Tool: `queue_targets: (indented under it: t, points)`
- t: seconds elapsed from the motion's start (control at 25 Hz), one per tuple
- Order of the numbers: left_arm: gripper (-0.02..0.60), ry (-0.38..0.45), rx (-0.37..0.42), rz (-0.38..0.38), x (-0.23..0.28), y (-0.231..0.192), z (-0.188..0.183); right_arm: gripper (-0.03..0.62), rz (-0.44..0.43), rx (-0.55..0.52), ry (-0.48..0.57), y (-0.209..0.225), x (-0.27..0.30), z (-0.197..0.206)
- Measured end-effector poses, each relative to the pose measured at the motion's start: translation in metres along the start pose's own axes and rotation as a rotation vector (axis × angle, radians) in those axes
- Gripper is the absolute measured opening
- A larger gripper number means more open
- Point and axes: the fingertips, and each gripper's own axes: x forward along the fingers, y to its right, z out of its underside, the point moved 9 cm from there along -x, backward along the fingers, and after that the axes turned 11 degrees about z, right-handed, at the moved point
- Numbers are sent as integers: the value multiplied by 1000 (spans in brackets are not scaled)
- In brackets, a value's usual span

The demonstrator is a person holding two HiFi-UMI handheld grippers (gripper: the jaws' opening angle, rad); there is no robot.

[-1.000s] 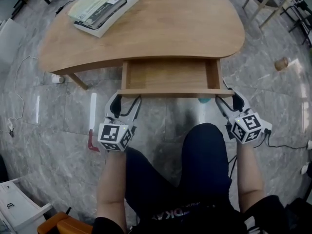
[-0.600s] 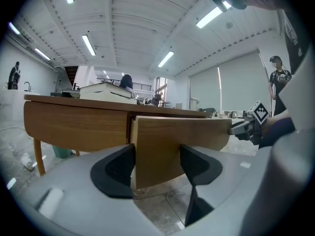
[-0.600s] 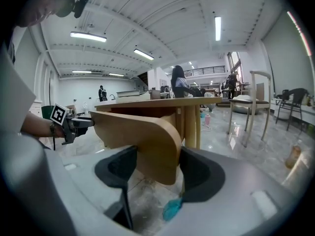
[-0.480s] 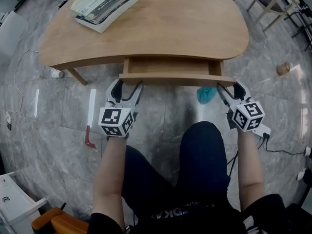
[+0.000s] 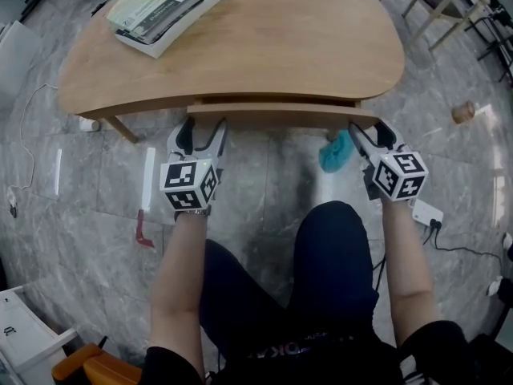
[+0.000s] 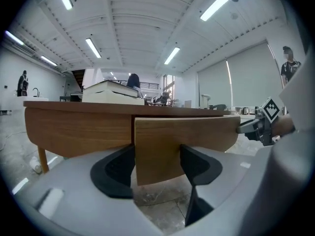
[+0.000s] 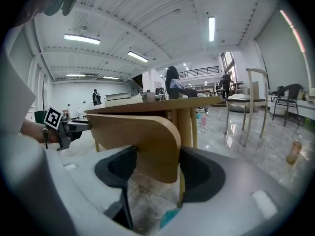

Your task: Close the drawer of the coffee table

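Note:
The wooden coffee table (image 5: 264,46) has its drawer front (image 5: 280,117) almost flush under the top's near edge. My left gripper (image 5: 196,135) is at the front's left end and my right gripper (image 5: 370,139) at its right end. In the left gripper view the jaws (image 6: 157,166) stand wide, with the drawer front's (image 6: 162,146) left end in the gap. In the right gripper view the jaws (image 7: 155,168) also stand wide around the rounded right end of the front (image 7: 142,141). Neither pair of pads clamps the wood.
A stack of books (image 5: 164,10) lies on the table's far left. A teal cloth (image 5: 337,152) lies on the marble floor under the right end, a brown cup (image 5: 462,112) farther right, and a white power strip (image 5: 425,212) by my right arm. Chairs (image 5: 449,6) stand beyond.
The drawer has slid from well open to nearly shut under the table top. Both grippers moved forward with its front.

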Motion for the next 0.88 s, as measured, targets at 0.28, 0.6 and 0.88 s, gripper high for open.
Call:
queue_targets:
  t: [0.28,0.6,0.88]
  points:
    - [293,-1,-19,-86,19,0,-5,276,89,40,19,1,13,-5]
    - [291,7,-43,-163,30,-1,-7,276,175,79,27,-5,23,-9]
    - [263,36,-101,-241,43,3,-8,276,255,132,42,-8,34,-11]
